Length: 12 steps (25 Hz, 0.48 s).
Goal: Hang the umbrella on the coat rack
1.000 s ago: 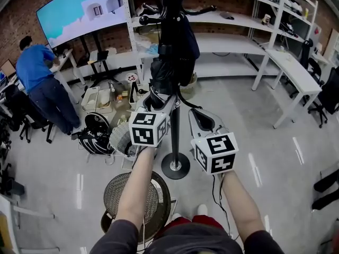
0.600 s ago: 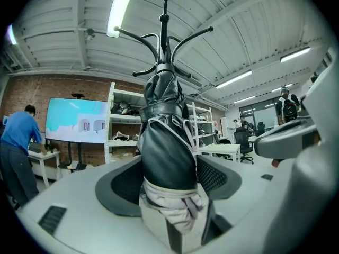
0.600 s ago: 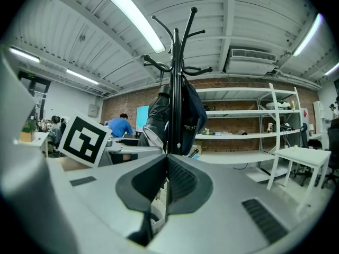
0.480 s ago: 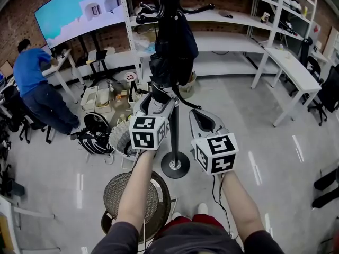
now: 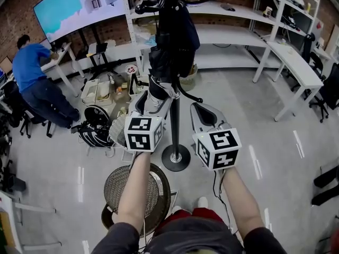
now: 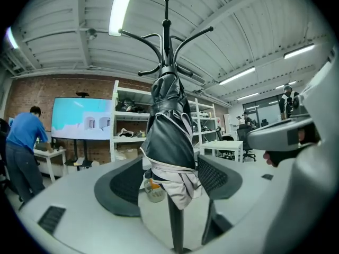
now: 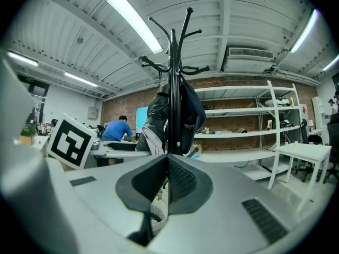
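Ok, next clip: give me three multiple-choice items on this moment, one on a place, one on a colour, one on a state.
1. Where is the umbrella? A on the floor; B hung on the coat rack; C on the white table.
2. The person's shirt is: A red; B blue; C yellow.
3. The left gripper's jaws stand: A clamped on the umbrella; B apart; C out of view.
Key: 1 B, it hangs on the rack, clear of the floor. 2 B, plainly blue. 3 B, the jaws have just been opening, pads clear of the umbrella between them.
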### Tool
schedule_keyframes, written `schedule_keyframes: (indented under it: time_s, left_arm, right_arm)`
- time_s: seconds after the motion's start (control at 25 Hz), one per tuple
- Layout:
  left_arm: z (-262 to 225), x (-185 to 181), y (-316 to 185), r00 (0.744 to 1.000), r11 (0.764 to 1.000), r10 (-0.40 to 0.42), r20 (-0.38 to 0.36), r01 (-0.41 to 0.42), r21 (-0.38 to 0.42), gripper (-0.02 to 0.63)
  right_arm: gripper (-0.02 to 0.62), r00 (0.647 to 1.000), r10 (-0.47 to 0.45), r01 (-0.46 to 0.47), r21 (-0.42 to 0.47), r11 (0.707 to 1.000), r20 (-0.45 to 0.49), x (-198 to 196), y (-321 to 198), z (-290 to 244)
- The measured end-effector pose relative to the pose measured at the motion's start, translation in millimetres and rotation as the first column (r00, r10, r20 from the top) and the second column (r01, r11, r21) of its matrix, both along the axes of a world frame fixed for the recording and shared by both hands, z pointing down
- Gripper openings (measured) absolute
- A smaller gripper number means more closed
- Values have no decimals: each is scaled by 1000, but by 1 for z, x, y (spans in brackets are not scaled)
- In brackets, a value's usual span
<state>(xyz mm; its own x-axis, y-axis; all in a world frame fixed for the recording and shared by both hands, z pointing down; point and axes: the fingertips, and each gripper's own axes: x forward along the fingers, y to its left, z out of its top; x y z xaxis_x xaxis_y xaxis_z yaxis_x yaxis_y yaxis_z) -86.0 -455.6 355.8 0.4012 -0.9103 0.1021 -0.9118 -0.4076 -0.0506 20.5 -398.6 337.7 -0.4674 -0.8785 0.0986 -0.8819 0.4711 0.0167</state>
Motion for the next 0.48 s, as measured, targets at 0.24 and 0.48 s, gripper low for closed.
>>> schedule_keyframes:
  time_s: [0.24, 0.48]
  left_arm:
    - [7, -7, 17, 1000, 1000, 2, -3, -2, -17, 313]
    - [15, -7, 34, 1000, 999, 19, -25, -20, -42, 285]
  right_arm:
    - [18, 1000, 1, 0, -14, 1000, 11, -3, 5, 4]
    - [18, 1000, -1, 2, -24, 1000, 18, -3, 12, 5]
